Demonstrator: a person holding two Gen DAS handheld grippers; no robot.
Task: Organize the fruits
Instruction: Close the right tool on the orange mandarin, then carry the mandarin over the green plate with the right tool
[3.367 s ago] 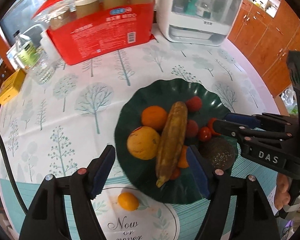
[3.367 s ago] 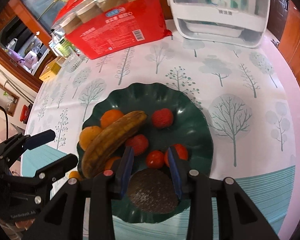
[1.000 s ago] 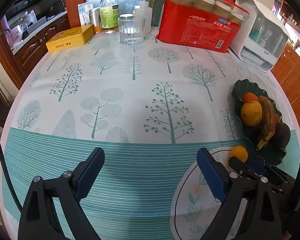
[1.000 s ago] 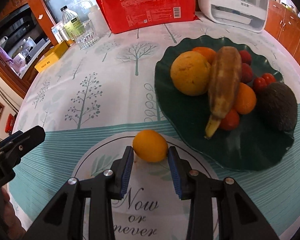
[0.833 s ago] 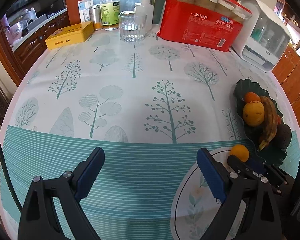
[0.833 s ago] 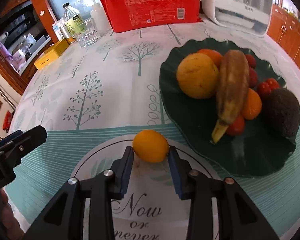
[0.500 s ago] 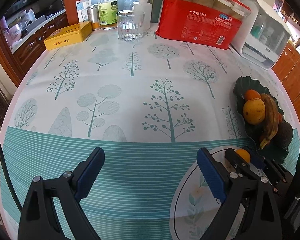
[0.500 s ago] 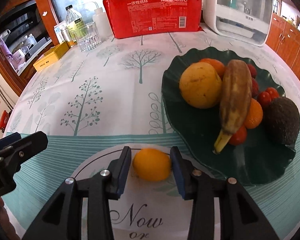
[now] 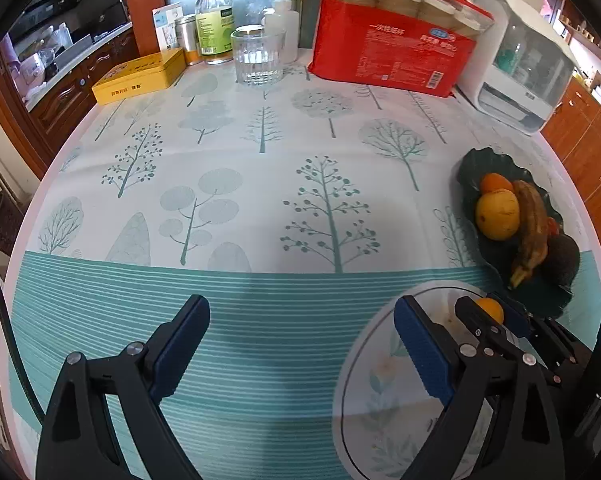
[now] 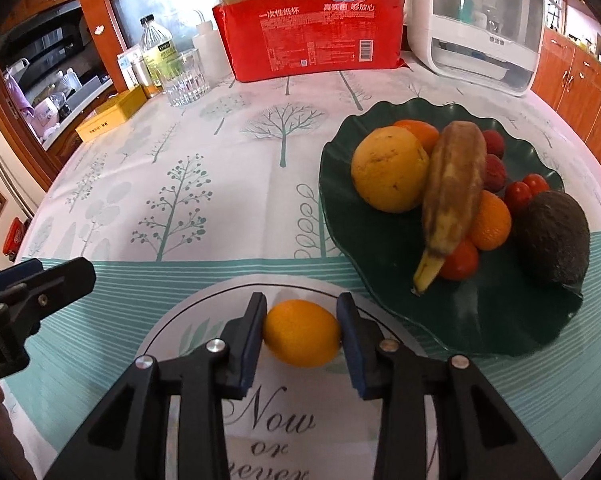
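Right tongs point(image 10: 300, 330) just closing, pads touching small orange point(image 10: 302, 333) between them on tabletop. Left tongs point(image 9: 300, 340) wide, empty. I'd squeeze gently, lift clear before crossing right to green plate point(image 10: 480, 320).

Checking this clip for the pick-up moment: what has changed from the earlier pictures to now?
The right gripper left the avocado on the green plate, came to the small orange fruit on the round mat, and its jaws have just closed onto the fruit. The left gripper swung away from the plate, now over striped cloth, jaws wide and empty. The plate's fruit is unchanged.
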